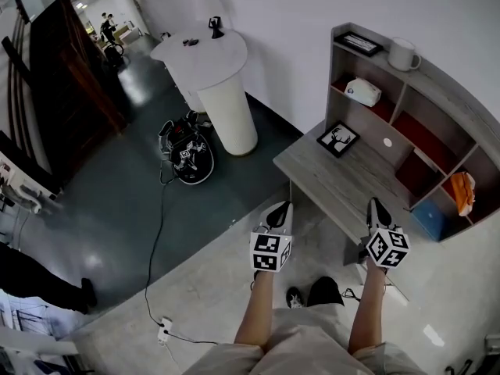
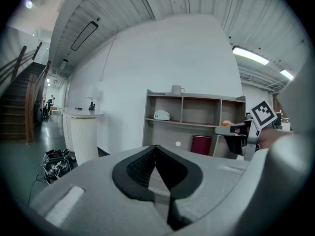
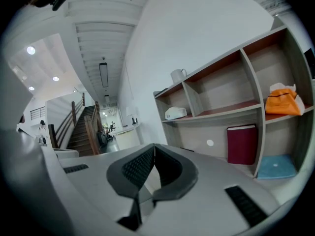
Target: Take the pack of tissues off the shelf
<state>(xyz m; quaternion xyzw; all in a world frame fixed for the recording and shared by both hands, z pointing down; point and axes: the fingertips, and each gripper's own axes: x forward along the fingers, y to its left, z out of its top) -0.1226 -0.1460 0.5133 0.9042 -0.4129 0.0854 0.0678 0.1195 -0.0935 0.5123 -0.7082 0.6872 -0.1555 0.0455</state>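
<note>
The pack of tissues (image 1: 362,91) is white and soft-looking and lies in the upper left compartment of the grey shelf unit (image 1: 437,92). It shows small in the left gripper view (image 2: 161,115) and in the right gripper view (image 3: 175,113). My left gripper (image 1: 283,208) hovers at the desk's front left corner, far short of the pack, with its jaws (image 2: 155,146) shut and nothing in them. My right gripper (image 1: 376,204) is over the desk's front edge, and its jaws (image 3: 154,145) are also shut and hold nothing.
A white mug (image 1: 402,54) and a framed picture (image 1: 359,44) stand on top of the shelf. Another frame (image 1: 339,139) lies on the desk. Lower compartments hold an orange bag (image 1: 462,191), a blue item (image 1: 430,219) and a red book (image 3: 242,145). A white pedestal table (image 1: 215,76) and a black bag (image 1: 186,151) are at the left.
</note>
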